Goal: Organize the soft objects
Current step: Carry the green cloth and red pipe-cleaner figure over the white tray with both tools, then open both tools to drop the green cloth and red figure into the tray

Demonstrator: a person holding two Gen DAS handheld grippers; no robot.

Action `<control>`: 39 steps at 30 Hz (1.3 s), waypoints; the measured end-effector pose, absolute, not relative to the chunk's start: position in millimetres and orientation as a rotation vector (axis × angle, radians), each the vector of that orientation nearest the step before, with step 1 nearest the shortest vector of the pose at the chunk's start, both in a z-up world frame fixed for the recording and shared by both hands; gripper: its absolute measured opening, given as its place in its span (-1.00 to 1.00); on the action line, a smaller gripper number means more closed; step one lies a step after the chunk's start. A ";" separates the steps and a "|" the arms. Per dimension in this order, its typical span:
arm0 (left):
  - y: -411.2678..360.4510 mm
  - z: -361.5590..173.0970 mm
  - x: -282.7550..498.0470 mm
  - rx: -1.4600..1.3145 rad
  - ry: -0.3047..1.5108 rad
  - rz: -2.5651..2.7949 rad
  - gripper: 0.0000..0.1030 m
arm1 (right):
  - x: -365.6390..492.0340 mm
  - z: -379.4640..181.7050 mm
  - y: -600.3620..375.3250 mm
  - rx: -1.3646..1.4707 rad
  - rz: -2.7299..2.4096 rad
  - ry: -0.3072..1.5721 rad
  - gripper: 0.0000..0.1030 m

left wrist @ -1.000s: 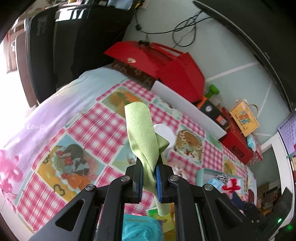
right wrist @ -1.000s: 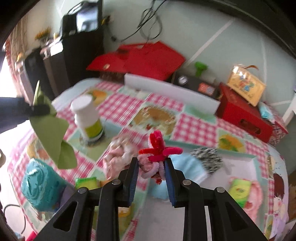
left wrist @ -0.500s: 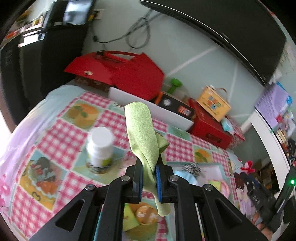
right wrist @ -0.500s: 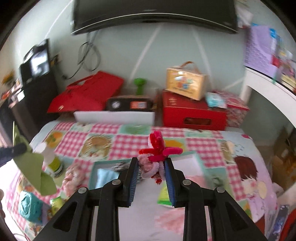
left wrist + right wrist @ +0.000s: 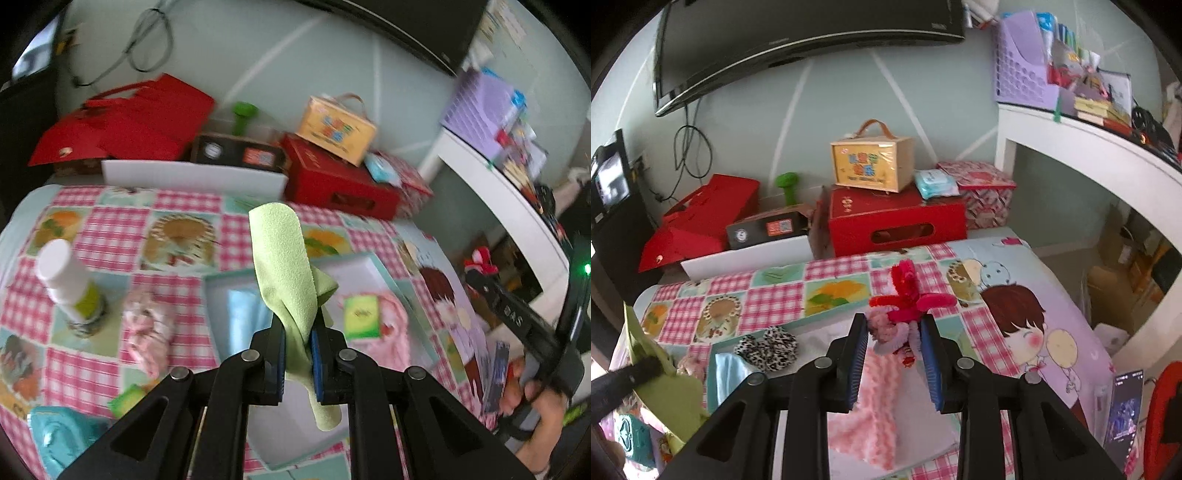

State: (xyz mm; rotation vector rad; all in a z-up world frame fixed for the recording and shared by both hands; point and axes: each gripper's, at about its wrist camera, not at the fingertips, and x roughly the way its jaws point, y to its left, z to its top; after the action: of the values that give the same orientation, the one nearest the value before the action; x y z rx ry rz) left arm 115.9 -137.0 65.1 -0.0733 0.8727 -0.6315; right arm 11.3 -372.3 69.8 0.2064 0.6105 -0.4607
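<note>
Landmark: the shallow teal-rimmed white box [image 5: 373, 264], lying on the tabletop [image 5: 110, 221], which is covered by a pink-checked cartoon-print cloth. Left gripper [image 5: 297, 341] is clamped tight on a light green cloth [image 5: 282, 266], fine-napped, folded into a rounded upright tab with a tail hanging below the pads; it hangs above the box's near-left part. Right gripper [image 5: 894, 354] is closed on a fuzzy chenille-stem toy [image 5: 905, 306], with red and magenta loops on top and pale pink and lilac stems pinched between the blue pads; it is held above the box's middle. Inside the box: a pale blue fabric piece [image 5: 729, 369] at the left wall, two leopard-print fluffy scrunchies [image 5: 768, 347] at the far-left corner, a ribbed pink fleece cloth [image 5: 875, 398] in the middle, and a small green-yellow packet [image 5: 361, 317] lying on the pink cloth. Left of the box, on the tabletop: a crumpled pink-white fabric bundle [image 5: 147, 328] just beside it, then a white-capped bottle with a green label [image 5: 70, 284], upright; a turquoise textured item [image 5: 59, 435] sits near the tabletop's front edge. Behind the box, past a white board [image 5: 192, 177]: red cardboard boxes [image 5: 897, 218], a yellow carry case with a handle [image 5: 871, 162], and a green dumbbell [image 5: 788, 184]. Seen from the left wrist, the right gripper's black body and the hand [image 5: 535, 406] holding it stand right of the box.
</note>
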 end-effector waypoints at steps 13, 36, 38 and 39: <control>-177.3 -8.7 130.4 -0.035 1.115 -0.680 -0.78 | 40.8 -17.7 -397.4 0.328 -0.449 0.958 -0.39; -182.0 -52.8 135.8 0.115 1.194 -0.514 -0.63 | 52.6 -50.8 -388.7 0.298 -0.398 1.114 -0.39; -184.6 -52.2 136.2 0.121 1.195 -0.518 -0.35 | 52.0 -49.3 -388.6 0.296 -0.400 1.112 -0.29; -185.0 -51.7 134.7 0.128 1.195 -0.519 -0.13 | 51.9 -48.8 -388.5 0.291 -0.405 1.113 -0.18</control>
State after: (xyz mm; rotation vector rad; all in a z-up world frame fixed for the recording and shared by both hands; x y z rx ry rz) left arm 134.7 -185.0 -51.7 0.1284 1.1948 -0.5186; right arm 51.9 -388.5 -48.8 0.2910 1.1128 -0.4054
